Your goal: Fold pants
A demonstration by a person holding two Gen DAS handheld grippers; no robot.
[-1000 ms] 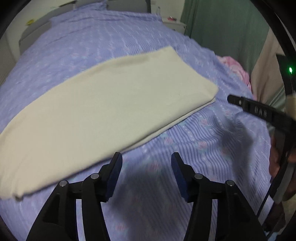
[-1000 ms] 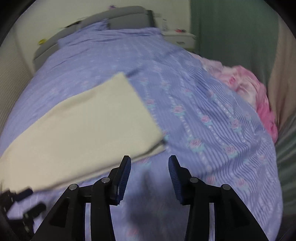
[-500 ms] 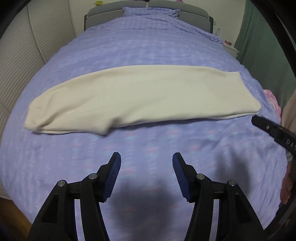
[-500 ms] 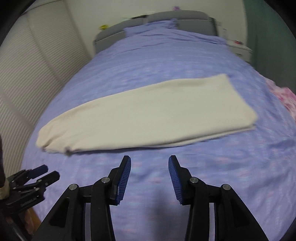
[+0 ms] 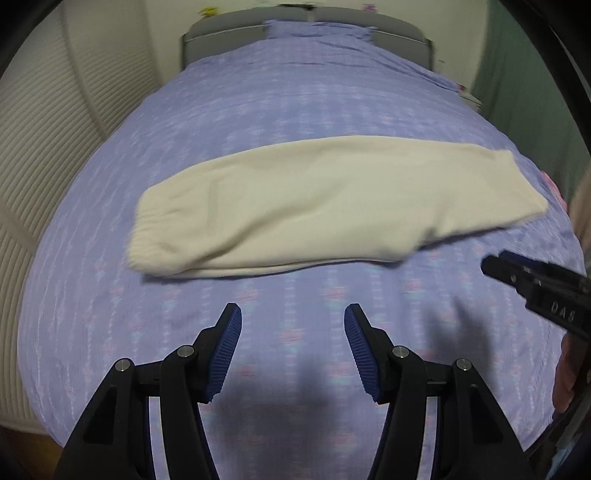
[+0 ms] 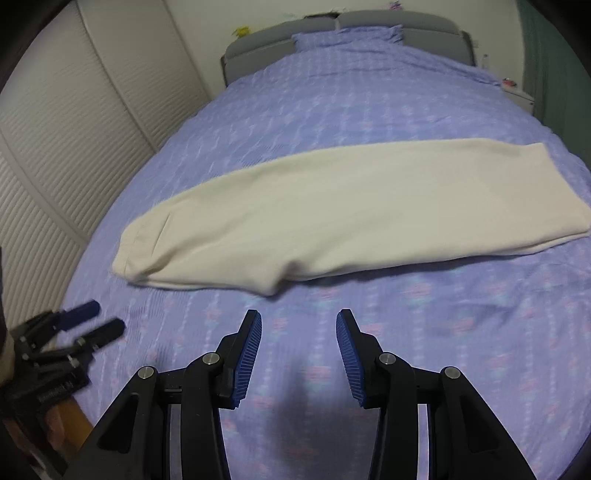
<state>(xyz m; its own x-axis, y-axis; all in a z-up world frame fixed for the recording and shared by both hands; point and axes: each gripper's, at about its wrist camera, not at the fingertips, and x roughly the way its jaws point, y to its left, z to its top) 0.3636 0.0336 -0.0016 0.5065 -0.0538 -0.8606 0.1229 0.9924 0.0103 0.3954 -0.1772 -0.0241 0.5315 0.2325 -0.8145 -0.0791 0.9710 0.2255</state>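
The pants (image 5: 332, 199) lie flat across the bed (image 5: 295, 92), already doubled lengthwise into one long cream strip, ribbed end to the left of the strip, wider cut end to the right. Left gripper (image 5: 293, 349) hovers just short of the strip's near edge, jaws spread wide, nothing between them. Over to the right gripper (image 6: 298, 354), same story: blue pads wide apart and empty, hanging near the strip's near edge by the bulge in its middle. Looks like the next fold is end over end, and neither tool has a hold yet. To do it well, I'd say each gripper wants a corner of the same short end, biting through both layers so the under leg comes along, then lifting low and carrying it level over to the far end so the edges meet square. That lump along the near edge could drag a wrinkle into the fold, so a little tension across the end should help. The cloth looks soft and thickish, likely to sag between the two grips. Left of the pants in the room, a ribbed white wardrobe (image 6: 55, 147) runs alongside the bed; beyond them, a grey headboard (image 6: 369, 26) and lilac pillow (image 6: 347, 37); to their right, a green curtain (image 5: 517, 92). The lilac bedspread lies smooth but soft, so it should give under any downward press.
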